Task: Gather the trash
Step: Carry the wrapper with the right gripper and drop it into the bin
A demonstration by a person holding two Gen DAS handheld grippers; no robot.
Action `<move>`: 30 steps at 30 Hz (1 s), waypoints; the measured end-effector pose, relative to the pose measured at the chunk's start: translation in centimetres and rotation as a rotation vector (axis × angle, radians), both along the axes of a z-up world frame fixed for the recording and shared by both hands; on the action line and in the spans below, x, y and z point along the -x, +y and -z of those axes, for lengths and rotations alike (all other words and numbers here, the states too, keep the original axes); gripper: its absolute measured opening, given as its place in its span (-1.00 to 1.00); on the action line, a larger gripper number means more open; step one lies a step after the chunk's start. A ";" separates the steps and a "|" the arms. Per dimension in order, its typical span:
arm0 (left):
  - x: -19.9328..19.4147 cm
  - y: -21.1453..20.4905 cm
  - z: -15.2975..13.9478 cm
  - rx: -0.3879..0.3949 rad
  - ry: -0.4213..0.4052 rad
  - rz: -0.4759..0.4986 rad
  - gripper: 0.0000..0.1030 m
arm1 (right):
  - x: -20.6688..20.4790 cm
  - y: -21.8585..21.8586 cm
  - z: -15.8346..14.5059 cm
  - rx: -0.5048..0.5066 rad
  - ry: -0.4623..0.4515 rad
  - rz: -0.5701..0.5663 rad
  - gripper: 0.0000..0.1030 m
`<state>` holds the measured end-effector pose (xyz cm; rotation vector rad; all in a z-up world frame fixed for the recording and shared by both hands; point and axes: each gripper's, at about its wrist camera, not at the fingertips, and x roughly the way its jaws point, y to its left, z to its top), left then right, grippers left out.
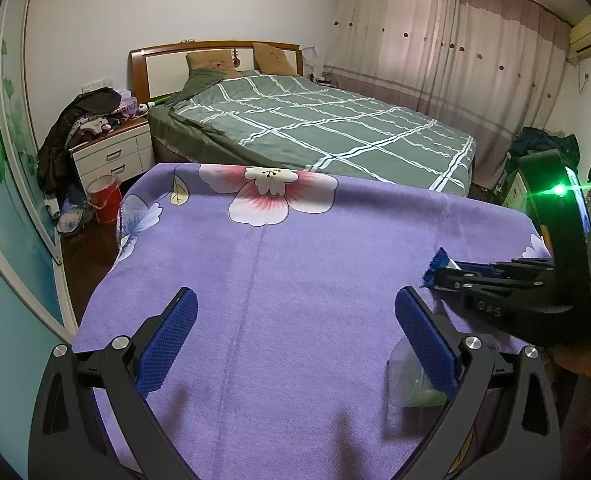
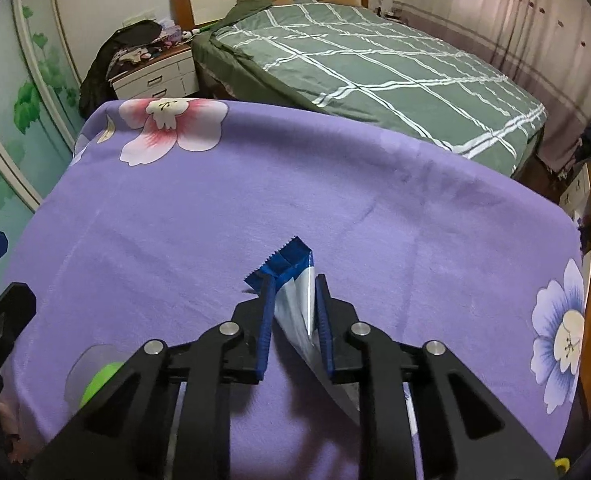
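My right gripper (image 2: pixel 293 320) pinches the blue wrapper (image 2: pixel 291 268) at frame centre; its lower end is hidden. My left gripper (image 1: pixel 295 336) gapes, half-hiding a clear cup (image 1: pixel 405 380) lower right.

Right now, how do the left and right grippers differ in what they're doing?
The left gripper has its jaws spread wide and holds nothing; the right gripper is closed on a blue and silver wrapper. The left gripper sits beside a clear plastic cup with something green inside, without gripping it; the right gripper carries its wrapper above the purple floral cloth. Both have blue pads and hover over that cloth.
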<state>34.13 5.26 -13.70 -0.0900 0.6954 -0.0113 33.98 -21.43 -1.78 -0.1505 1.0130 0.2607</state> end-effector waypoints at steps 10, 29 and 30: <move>0.8 -0.8 -0.6 0.015 -0.017 0.032 0.89 | 5.4 -4.9 -3.9 -0.067 -0.066 0.069 -0.64; 3.4 -8.2 -0.7 -0.013 -0.017 0.254 0.90 | 24.9 -26.5 -3.8 -0.069 -0.096 0.574 -0.63; 3.6 -8.6 -0.6 -0.021 -0.018 0.261 0.90 | 25.8 -27.6 -3.3 -0.069 -0.089 0.606 -0.63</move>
